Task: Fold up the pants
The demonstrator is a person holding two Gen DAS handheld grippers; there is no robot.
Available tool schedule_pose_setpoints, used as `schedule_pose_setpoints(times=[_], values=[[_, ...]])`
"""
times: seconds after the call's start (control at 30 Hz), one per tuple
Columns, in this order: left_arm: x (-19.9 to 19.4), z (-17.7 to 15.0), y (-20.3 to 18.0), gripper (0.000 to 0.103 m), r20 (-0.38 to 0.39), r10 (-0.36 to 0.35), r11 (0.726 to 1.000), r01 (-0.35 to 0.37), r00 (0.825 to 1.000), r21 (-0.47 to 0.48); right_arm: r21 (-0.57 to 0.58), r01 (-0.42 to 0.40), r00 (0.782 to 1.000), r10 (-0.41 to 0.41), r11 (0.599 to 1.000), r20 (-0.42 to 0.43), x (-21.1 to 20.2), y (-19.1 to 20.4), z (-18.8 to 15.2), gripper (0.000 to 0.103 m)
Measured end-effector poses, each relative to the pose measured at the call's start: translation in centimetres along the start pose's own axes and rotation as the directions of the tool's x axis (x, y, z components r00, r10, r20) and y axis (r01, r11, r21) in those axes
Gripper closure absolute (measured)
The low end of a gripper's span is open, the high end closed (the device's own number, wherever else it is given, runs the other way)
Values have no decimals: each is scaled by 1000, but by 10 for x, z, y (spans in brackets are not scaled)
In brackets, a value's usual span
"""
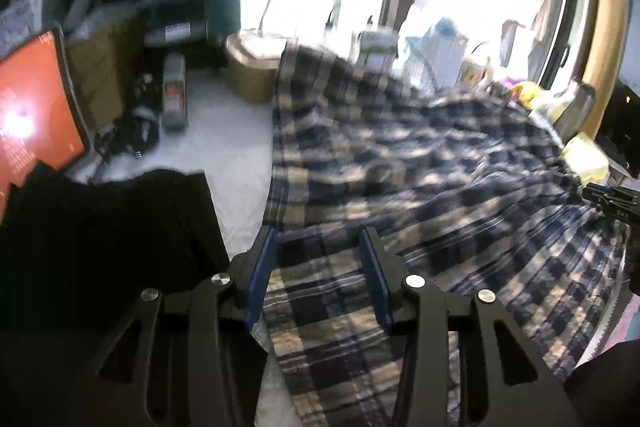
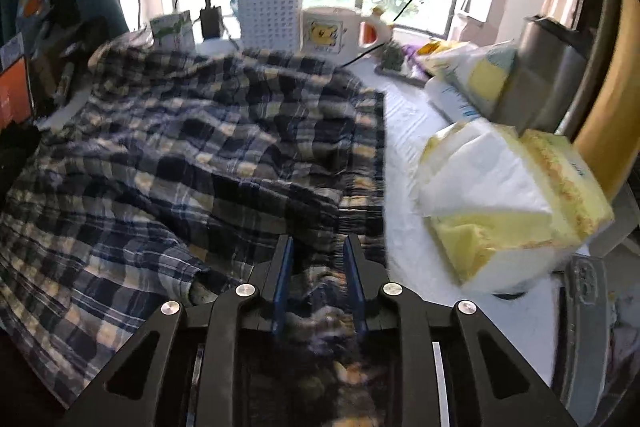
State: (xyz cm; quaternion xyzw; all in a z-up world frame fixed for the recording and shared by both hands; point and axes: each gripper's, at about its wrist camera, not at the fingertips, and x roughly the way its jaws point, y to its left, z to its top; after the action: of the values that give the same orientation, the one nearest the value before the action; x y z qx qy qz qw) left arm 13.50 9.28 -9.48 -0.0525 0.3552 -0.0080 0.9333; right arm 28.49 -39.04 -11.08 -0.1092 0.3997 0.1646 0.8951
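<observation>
The plaid pants are spread across the middle of both views. The left gripper is held apart above them; the right gripper is clamped on bunched cloth.

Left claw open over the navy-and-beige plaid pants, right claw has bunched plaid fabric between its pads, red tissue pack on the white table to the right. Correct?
Not quite: the soft tissue pack is yellow and white, not red, as the right wrist view shows. The rest stands: left claw open over the navy-and-beige plaid pants, right claw with bunched plaid fabric between its pads, pack on the white table to the right.
</observation>
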Motion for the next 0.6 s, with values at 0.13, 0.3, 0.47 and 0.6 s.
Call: schedule_pose_setpoints(times=[0.13, 0.3, 0.47, 0.6], values=[[-30, -5, -10, 47, 73, -30, 999, 31, 997, -8, 18, 9, 999, -10, 1000, 31, -24, -4, 1, 76], [-56, -28, -29, 46, 108, -85, 996, 87, 990, -6, 1, 32, 995, -32, 1000, 90, -60, 0, -7, 76], [-70, -61, -36, 43, 65, -112, 994, 112, 992, 10, 7, 56, 990, -57, 998, 126, -86, 1, -26, 76], [-79, -86, -38, 39, 50, -109, 993, 111, 993, -38, 16, 68, 989, -70, 998, 128, -97, 2, -44, 76]])
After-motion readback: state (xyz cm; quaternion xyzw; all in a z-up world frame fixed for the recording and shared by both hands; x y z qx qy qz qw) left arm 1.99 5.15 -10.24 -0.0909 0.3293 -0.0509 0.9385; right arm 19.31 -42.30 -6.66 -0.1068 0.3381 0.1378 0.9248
